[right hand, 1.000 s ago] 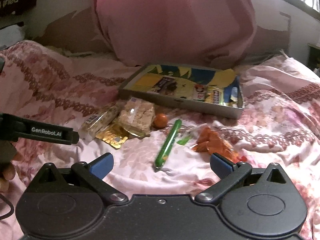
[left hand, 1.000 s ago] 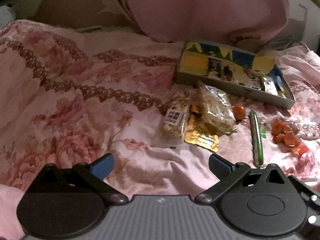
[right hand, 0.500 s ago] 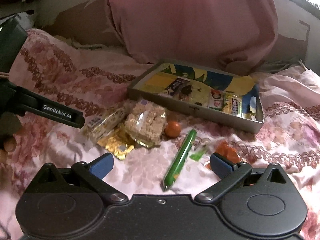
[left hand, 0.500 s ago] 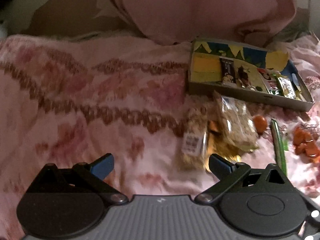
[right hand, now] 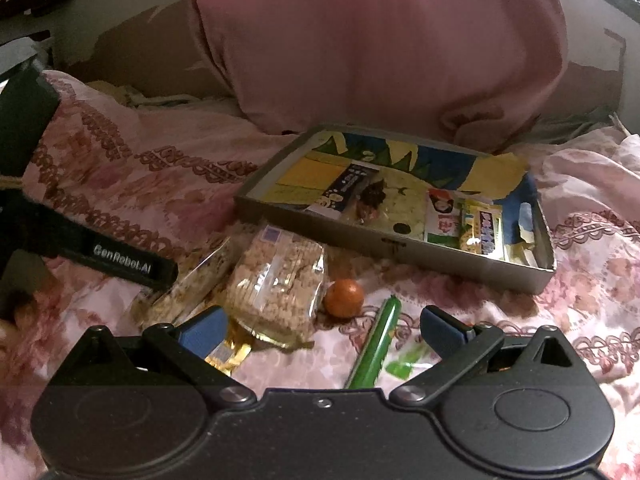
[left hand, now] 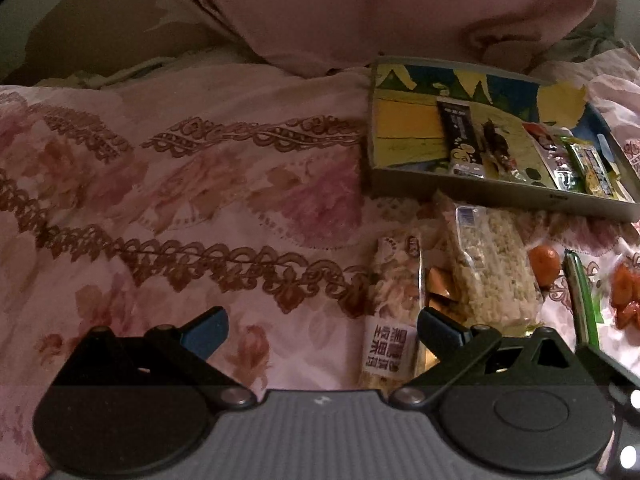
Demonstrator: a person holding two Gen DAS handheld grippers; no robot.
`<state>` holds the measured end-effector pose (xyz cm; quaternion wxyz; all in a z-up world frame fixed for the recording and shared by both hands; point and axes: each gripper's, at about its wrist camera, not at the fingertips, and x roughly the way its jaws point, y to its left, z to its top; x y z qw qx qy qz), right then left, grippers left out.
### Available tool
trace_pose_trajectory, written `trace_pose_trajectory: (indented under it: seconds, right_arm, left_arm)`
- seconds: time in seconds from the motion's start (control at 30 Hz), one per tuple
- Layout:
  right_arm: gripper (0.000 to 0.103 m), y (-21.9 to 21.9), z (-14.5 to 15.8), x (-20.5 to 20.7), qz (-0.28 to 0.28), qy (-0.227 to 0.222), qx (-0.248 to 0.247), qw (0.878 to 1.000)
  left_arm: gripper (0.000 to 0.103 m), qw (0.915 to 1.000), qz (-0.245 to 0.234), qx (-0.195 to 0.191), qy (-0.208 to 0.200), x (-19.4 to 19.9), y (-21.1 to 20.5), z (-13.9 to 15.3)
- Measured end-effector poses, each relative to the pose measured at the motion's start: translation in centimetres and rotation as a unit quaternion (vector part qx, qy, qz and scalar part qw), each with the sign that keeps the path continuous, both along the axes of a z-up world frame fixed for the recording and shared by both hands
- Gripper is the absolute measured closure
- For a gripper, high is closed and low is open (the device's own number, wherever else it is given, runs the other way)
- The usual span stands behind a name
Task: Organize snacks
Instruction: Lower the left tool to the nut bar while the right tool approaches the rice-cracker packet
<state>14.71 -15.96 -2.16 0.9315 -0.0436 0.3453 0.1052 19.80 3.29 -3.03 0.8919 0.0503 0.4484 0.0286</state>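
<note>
Both tongs were spread wide with nothing in them. Left gripper hung low over the bedspread, its right finger just over the long cracker pack. Right gripper sat above the snack pile, with the green stick lying between its fingers on the cloth.

Snacks were split in two lots. Loose ones lay on the bedspread right in front of the tray: the cracker pack, a clear bag of puffed rice bars overlapping a gold foil packet, a small orange ball just beside the bag, the green stick next to that, and in the left view some orange pieces off to the right. Inside the tray were a dark bar, a dark crumbly thing, and a few small packets bunched at its right end.

Behind the tray was a big pink pillow. The left gripper's black arm poked in from the left of the right view.
</note>
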Motion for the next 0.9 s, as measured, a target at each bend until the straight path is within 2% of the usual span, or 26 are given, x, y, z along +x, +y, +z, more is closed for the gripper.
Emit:
trace_pose_trajectory:
  seconds: [0.27, 0.4, 0.53, 0.7, 0.8, 0.9]
  right_arm:
    - [0.001, -0.1, -1.2, 3.2, -0.015, 0.01, 0.032, 0.999]
    - [0.001, -0.3, -1.5, 5.0, -0.017, 0.027, 0.076, 0.997]
    - [0.005, -0.6, -1.8, 6.9, -0.022, 0.065, 0.135, 0.988]
    - [0.009, -0.7, -2.6, 8.7, -0.034, 0.125, 0.196, 0.972]
    - [0.009, -0.5, -3.3, 9.1, -0.043, 0.152, 0.201, 0.967]
    - [0.008, 0.1, -3.8, 9.5, -0.041, 0.155, 0.197, 0.967]
  left_arm:
    - [0.001, 0.9998, -0.015, -0.008, -0.005, 0.1, 0.5, -0.7]
    - [0.001, 0.9994, -0.024, -0.026, -0.002, 0.5, 0.9, -0.9]
    - [0.001, 0.9979, -0.028, -0.056, 0.015, 0.9, 1.1, -1.5]
    - [0.009, 0.9963, -0.047, -0.06, 0.04, 1.0, 0.6, -2.7]
    - [0.012, 0.9955, -0.049, -0.068, 0.043, 1.1, 0.5, -2.9]
    - [0.019, 0.995, -0.051, -0.074, 0.043, 1.2, 0.6, -3.1]
